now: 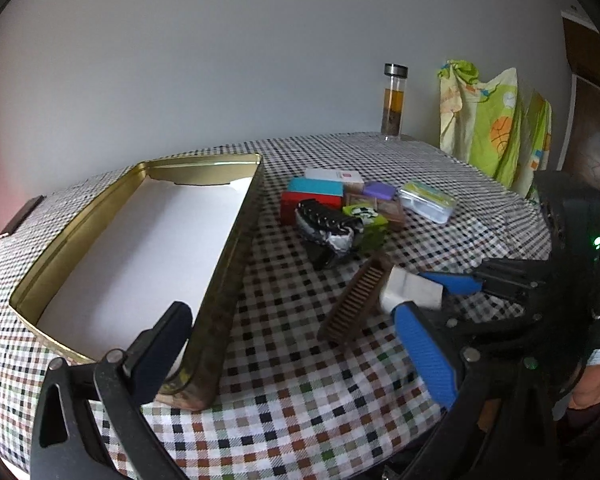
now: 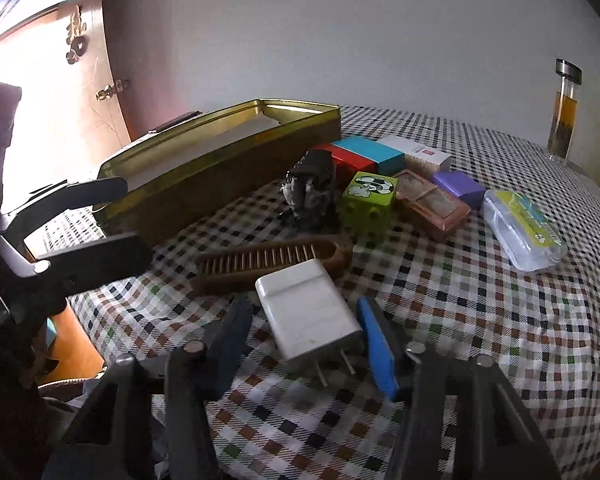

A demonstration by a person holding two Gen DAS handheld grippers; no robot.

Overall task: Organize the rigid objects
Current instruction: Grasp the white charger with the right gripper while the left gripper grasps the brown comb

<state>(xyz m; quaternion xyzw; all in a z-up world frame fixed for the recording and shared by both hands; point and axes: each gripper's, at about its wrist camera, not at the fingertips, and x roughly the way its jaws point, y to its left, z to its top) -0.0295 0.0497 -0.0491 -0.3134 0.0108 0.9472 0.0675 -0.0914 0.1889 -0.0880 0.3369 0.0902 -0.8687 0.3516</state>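
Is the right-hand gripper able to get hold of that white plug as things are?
Probably yes. The right gripper is open with the white charger lying between its blue fingers; nothing blocks them, though the wooden comb sits just behind.

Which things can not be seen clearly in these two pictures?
- Tin box, right wrist view: its near wall hides the inside.
- Black object, both views: blurred, cannot be identified.
- White charger, left wrist view: blurred, partly behind the right hand-held gripper; grip unclear.
- Labels on small boxes: too small.
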